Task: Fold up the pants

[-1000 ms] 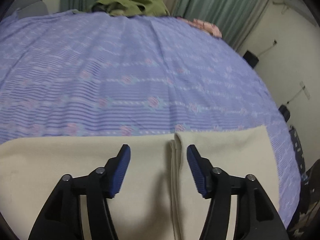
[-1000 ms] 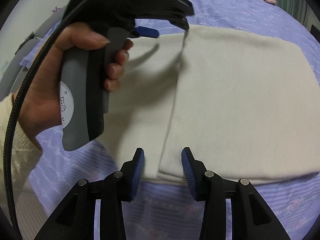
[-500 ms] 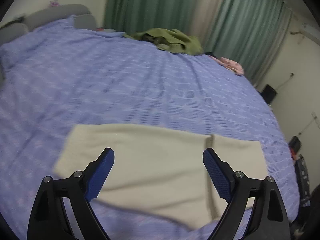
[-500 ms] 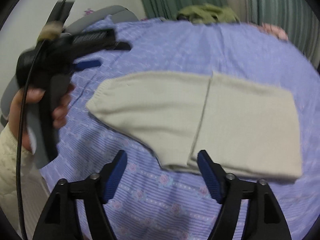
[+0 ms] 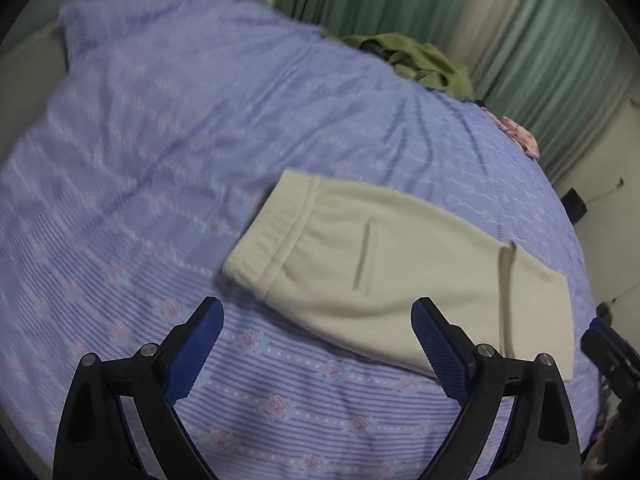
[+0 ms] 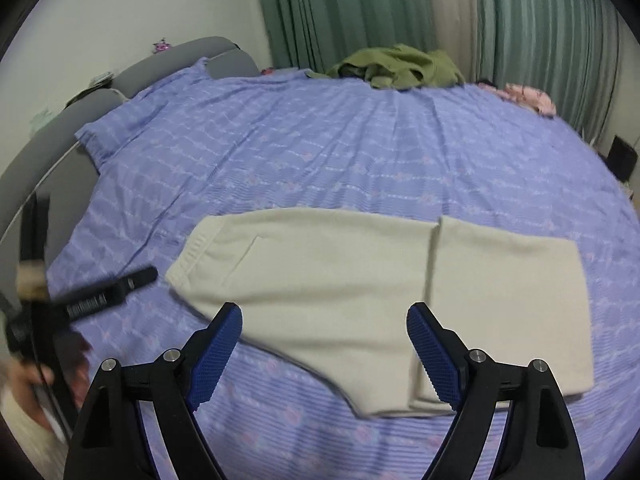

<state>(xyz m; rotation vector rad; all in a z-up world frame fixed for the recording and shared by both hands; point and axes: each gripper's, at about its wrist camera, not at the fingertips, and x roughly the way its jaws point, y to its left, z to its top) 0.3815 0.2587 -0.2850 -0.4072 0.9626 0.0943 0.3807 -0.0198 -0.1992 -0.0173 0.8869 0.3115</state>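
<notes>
Cream pants (image 5: pixel 400 272) lie flat on the purple bedsheet (image 5: pixel 200 140), waistband to the left and the legs folded back over the body at the right, also in the right wrist view (image 6: pixel 340 280). My left gripper (image 5: pixel 316 344) is open and empty, raised above the near edge of the pants. My right gripper (image 6: pixel 324 348) is open and empty, raised over the crotch edge. The left gripper body shows at the left of the right wrist view (image 6: pixel 96 296).
An olive garment (image 6: pixel 396 66) and a pink cloth (image 6: pixel 528 96) lie at the far edge of the bed by green curtains (image 6: pixel 400 8). A grey headboard (image 6: pixel 132 72) runs along the left. The bed's right edge drops to the floor.
Both grippers have opened wide, let go of the pants' folded edge and pulled back and up. The folded pants now lie flat on the bed.
</notes>
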